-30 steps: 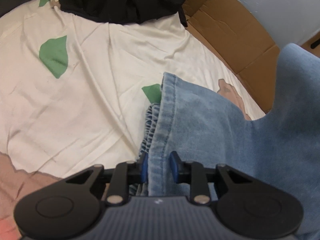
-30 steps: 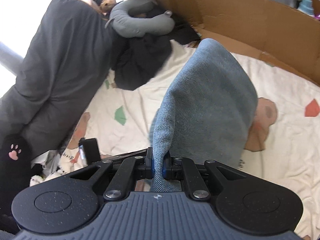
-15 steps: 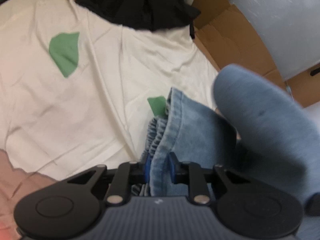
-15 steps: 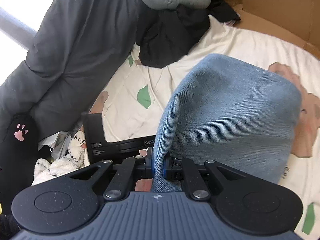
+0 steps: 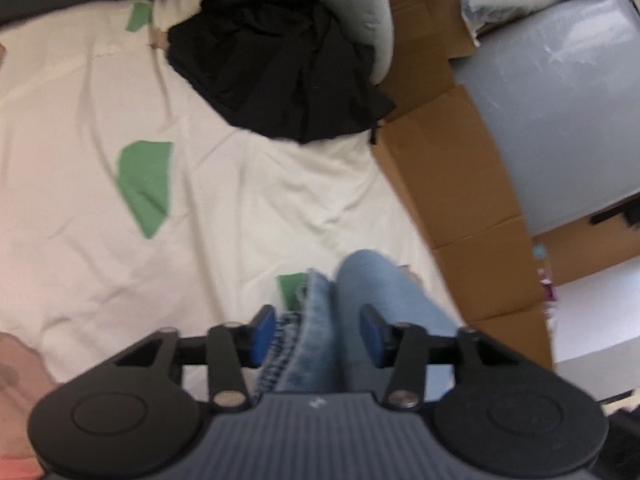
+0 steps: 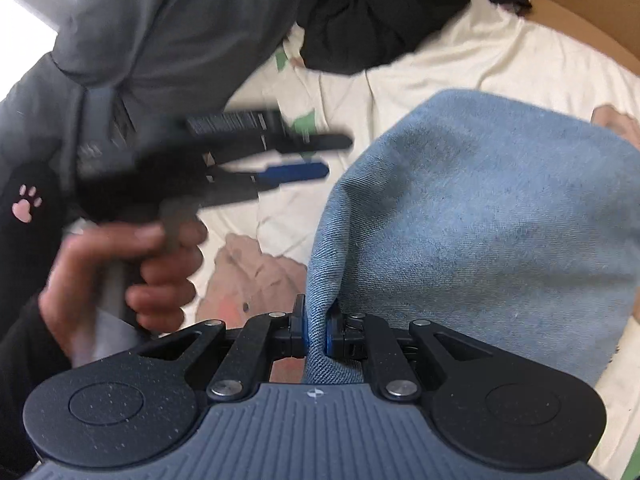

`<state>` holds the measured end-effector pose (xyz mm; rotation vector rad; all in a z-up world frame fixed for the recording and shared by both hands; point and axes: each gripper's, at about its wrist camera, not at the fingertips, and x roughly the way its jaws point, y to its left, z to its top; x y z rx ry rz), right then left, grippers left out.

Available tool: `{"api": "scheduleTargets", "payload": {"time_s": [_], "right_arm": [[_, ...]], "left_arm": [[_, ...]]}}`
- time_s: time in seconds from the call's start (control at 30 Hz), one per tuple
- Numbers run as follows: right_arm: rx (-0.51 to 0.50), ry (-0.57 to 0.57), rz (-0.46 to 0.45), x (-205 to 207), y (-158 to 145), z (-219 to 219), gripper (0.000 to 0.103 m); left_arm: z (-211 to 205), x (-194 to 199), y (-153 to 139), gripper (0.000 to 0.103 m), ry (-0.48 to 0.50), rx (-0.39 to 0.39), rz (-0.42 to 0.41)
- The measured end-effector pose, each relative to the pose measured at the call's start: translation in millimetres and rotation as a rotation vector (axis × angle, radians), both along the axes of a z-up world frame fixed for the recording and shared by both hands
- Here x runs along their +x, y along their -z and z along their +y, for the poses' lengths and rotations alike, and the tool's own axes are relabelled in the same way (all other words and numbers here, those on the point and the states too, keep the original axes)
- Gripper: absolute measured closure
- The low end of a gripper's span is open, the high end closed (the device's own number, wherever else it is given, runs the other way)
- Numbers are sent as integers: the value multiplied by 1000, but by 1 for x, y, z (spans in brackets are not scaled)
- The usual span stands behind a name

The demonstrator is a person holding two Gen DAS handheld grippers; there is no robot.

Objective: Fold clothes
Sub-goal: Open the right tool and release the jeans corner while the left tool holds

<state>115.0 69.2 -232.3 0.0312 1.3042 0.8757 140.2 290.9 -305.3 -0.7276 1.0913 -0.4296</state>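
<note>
We are opening the left gripper [image 5: 316, 334]: a second ago its pads were pinched on the hem of the jeans [image 6: 480, 216], and now its jaws are standing wide with the denim lying loose between them, so that end is being let go. The right gripper [image 6: 316, 330] is still clamping a fold of the jeans tight between its blue pads, and the cloth is bulging up ahead of it in a doubled hump over the bed [image 5: 224, 216], toward its right edge by the cardboard [image 5: 452, 184]. In the right view the hand [image 6: 128, 268] holding the left gripper is blurring as it swings away from the denim, so we are judging that one fold is being laid down and the left side is freeing itself for a new hold; how neat the fold is we cannot tell, since most of the cloth is hidden. Counting: we are seeing one pair of jeans, two grippers, one black garment [image 5: 280, 64] heaped at the bed's far edge, and one grey pillow [image 5: 360, 12] beside it.
</note>
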Motion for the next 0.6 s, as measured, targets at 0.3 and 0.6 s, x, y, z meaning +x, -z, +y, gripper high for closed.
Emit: {"api": "scheduleTargets", "payload": {"time_s": [0.3,0.6], "right_arm": [[8,11,25,-3,17,0,96],[68,51,89,-9,14,-11,77]], "left_arm": [[-25,12,8,44,132,-64,29],[-50,20,28,78,248,-19,61]]}}
